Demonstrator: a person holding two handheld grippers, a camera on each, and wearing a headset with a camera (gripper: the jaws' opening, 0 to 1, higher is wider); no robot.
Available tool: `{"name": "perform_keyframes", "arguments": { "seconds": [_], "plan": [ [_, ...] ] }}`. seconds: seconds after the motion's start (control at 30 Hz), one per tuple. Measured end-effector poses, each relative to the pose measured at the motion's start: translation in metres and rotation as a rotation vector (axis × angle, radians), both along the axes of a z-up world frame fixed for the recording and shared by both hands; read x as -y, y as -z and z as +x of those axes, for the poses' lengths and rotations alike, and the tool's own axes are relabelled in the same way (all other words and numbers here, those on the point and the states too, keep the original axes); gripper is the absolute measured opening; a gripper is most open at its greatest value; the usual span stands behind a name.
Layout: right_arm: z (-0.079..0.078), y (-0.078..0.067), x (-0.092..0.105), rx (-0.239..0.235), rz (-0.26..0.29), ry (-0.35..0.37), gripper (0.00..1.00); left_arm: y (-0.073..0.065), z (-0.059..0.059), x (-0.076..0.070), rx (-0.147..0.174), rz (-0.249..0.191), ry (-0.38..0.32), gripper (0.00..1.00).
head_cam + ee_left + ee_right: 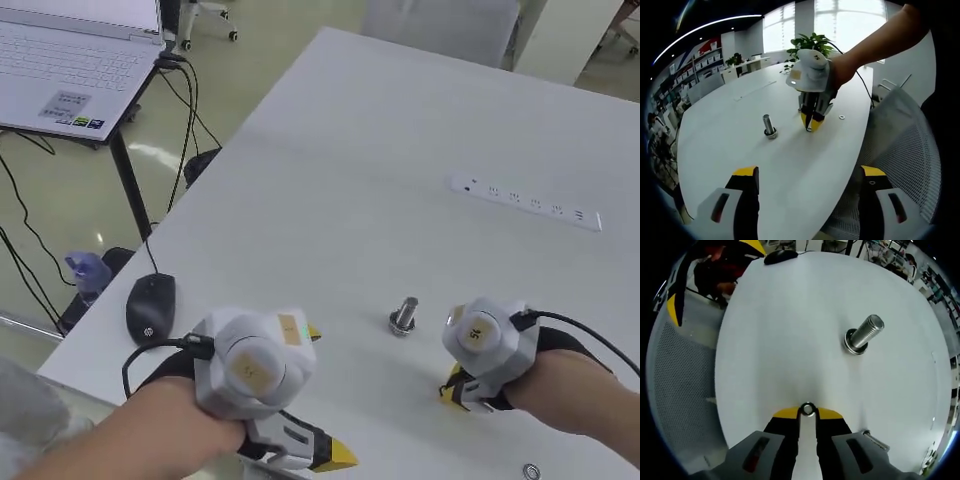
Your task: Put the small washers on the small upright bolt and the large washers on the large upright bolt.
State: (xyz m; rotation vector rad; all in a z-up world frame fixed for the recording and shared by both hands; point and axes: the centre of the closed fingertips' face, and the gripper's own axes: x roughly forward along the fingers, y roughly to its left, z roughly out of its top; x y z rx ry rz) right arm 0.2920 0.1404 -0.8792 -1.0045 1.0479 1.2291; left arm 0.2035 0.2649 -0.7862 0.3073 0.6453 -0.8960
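Note:
A steel upright bolt [403,316] stands on the white table [340,170], with a wider ring at its foot [854,347]. My right gripper [455,392] is just right of the bolt and points down at the tabletop. It is shut on a small washer [808,409], pinched at the tips of its fingers; the left gripper view has that same washer [809,129] close to the bolt [769,126]. My left gripper [809,175] is wide open and holds nothing, left of the bolt [325,395]. Another washer [530,470] lies loose on the table near the front edge.
A black mouse [150,305] sits at the table's left edge. A white power strip [525,202] lies at the far right. A laptop [70,60] rests on a side stand. A mesh chair [900,145] is beside the table.

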Motion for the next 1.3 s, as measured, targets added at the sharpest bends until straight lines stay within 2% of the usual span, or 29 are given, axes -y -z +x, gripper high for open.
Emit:
{"name": "perform_keyframes", "arguments": {
  "seconds": [0.13,0.3,0.6,0.83,1.07,1.2,1.23,1.27,1.3],
  "plan": [
    [-0.001,-0.008,0.008,-0.005,0.000,0.006,0.12,0.000,0.000,-0.001,-0.001,-0.004,-0.011,0.81],
    [0.002,-0.023,0.026,0.012,0.015,0.039,0.12,0.000,0.002,-0.001,0.003,-0.007,-0.018,0.81],
    [0.005,-0.037,0.072,0.028,-0.004,0.095,0.12,-0.001,0.006,0.002,0.007,-0.011,-0.020,0.85],
    [0.017,-0.043,0.093,0.026,0.000,0.142,0.12,-0.003,0.007,0.006,0.004,-0.015,-0.016,0.88],
    [0.032,-0.051,0.090,0.028,0.018,0.151,0.12,-0.002,0.007,0.007,-0.004,-0.014,-0.027,0.90],
    [0.044,-0.060,0.084,0.034,0.037,0.145,0.12,-0.005,0.007,0.013,0.004,-0.051,-0.021,0.95],
    [0.049,-0.064,0.083,0.041,0.040,0.142,0.12,-0.004,0.007,0.013,0.001,-0.046,-0.022,0.95],
    [0.052,-0.066,0.082,0.042,0.043,0.142,0.12,-0.001,0.007,0.011,0.001,-0.017,-0.019,0.94],
    [0.056,-0.068,0.080,0.043,0.048,0.143,0.12,0.000,0.007,0.011,0.000,-0.007,-0.017,0.94]
  ]
}}
